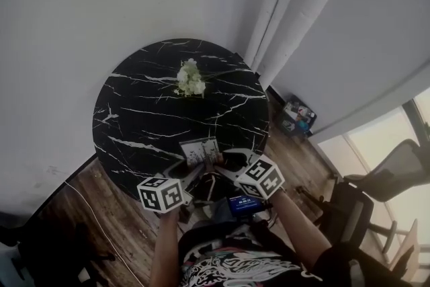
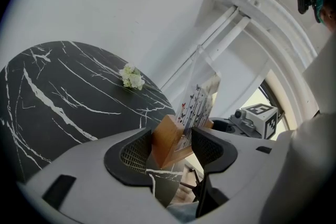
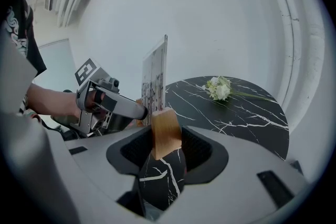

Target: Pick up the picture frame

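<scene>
We find the picture frame (image 1: pixel 200 150) at the near edge of the round black marble tabletop (image 1: pixel 127 111), between the two grippers; the head view gives this placing but does not show the jaws. The left gripper (image 2: pixel 173 145) view shows its jaws closed on the frame's wooden foot (image 2: pixel 167 139), a pad on either side, with the printed panel (image 2: pixel 202 99) rising tilted above. The right gripper (image 3: pixel 167 140) view shows its jaws set wide and closed on the wooden foot from the opposite side; there the panel appears edge-on. Each gripper view also takes in the other gripper. White flowers (image 1: pixel 191 79) lie towards the far edge, well apart from the frame. No view tells us whether the foot touches the tabletop.
</scene>
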The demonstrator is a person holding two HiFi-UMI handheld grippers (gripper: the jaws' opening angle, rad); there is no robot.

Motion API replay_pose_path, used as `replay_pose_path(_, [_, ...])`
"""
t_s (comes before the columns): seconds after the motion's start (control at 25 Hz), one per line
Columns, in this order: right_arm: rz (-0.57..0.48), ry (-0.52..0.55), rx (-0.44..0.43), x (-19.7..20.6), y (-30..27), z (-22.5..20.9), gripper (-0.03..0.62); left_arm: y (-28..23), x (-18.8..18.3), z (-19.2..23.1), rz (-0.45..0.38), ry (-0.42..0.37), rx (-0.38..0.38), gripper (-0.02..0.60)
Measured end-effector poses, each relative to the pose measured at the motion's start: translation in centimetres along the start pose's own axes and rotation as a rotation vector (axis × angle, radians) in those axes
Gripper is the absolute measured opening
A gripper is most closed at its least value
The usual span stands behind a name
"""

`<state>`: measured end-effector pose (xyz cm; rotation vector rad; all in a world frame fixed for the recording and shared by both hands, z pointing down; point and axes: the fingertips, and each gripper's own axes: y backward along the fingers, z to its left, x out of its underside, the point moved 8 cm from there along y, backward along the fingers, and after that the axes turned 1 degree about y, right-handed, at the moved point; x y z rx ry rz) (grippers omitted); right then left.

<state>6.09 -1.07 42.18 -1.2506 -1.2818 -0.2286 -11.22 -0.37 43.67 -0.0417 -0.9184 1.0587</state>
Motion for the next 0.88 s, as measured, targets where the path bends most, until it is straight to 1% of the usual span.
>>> replay_pose_path(0.16, [0.004, -0.015, 0.018, 0.1, 0.1, -0.3, 0.175, -0.6, -0.2, 0.2, 0.015, 0.003, 0.023, 0.247])
replay_pose_path(0.28, [0.005, -0.035, 0.033, 0.4, 0.4, -0.5, 0.175, -1.1, -0.4, 0.1, 0.036, -0.015, 0.038, 0.247])
replay_pose_path(0.44, [0.009, -0.050, 0.043, 0.7, 0.4, -0.9, 0.175, -1.6, -0.6, 0.1, 0.049, -0.027, 0.045, 0.245])
replay_pose_path(0.88, [0.017, -0.072, 0.033, 0.2, -0.8, -1.0, 0.175, -1.4, -1.2, 1.3, 0.060, -0.009, 0.045, 0.244])
